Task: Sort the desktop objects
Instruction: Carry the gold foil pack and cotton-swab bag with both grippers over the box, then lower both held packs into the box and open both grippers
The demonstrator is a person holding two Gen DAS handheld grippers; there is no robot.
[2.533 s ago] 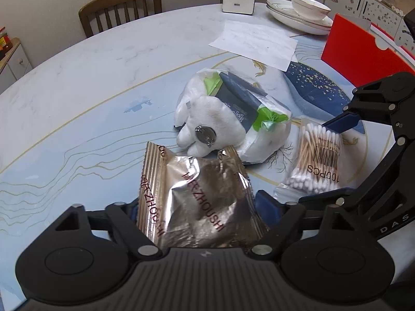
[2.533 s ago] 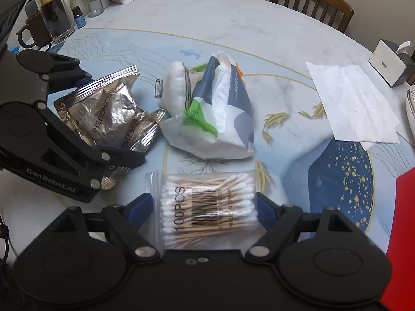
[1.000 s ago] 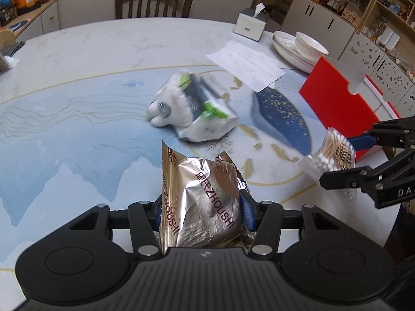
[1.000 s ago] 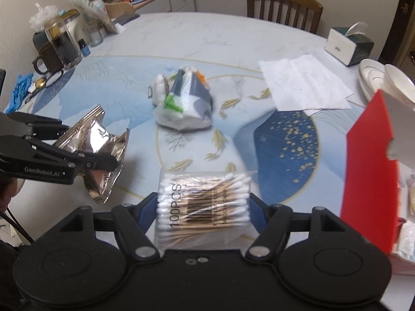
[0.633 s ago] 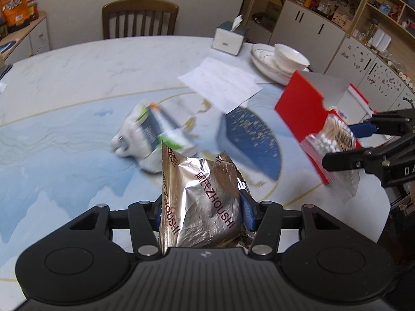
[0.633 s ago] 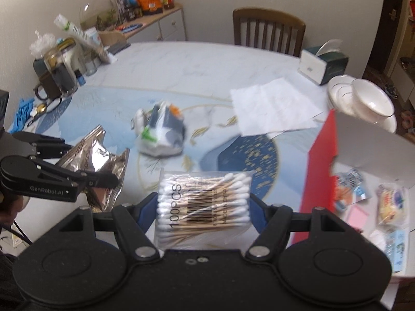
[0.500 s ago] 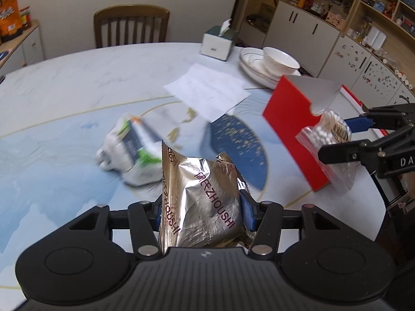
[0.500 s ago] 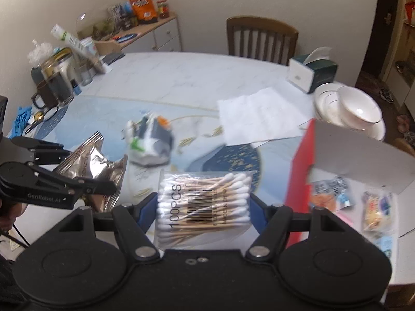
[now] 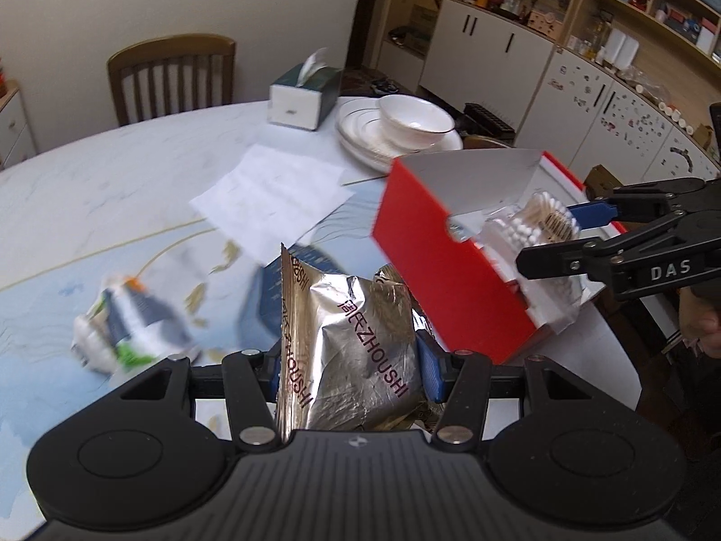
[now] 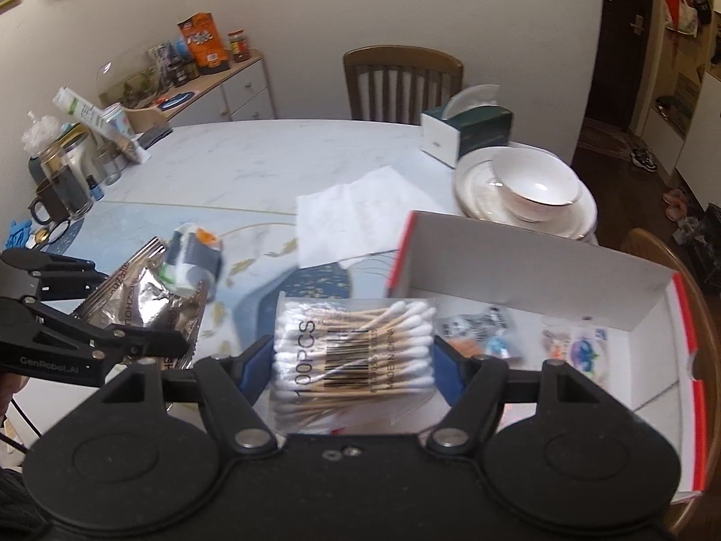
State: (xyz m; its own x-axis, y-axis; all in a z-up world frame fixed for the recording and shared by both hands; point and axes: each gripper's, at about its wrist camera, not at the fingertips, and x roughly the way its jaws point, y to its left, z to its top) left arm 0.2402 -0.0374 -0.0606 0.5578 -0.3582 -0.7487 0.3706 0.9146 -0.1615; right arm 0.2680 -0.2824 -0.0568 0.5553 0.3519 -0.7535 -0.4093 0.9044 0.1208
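Note:
My left gripper (image 9: pixel 351 360) is shut on a crinkled silver foil packet (image 9: pixel 356 342) and holds it above the table near the red box. My right gripper (image 10: pixel 353 360) is shut on a clear bag of cotton swabs (image 10: pixel 351 351) and holds it over the near left part of the open red box (image 10: pixel 531 270). In the left wrist view the swab bag (image 9: pixel 531 230) hangs at the box's rim (image 9: pixel 423 248). The box holds several small packets (image 10: pixel 486 324). A white tissue pack (image 9: pixel 126 324) lies on the table, also in the right wrist view (image 10: pixel 193 261).
A white paper sheet (image 9: pixel 270 198) lies mid-table. Stacked plates with a bowl (image 9: pixel 405 130) and a tissue box (image 9: pixel 302 99) stand beyond the red box. Jars and a mug (image 10: pixel 63 189) stand at the far left edge. Wooden chairs (image 10: pixel 401 81) stand behind the table.
Both grippers closed on their items, lifted them off the table and swung right toward the red box. The swab bag now hangs over the box's opening.

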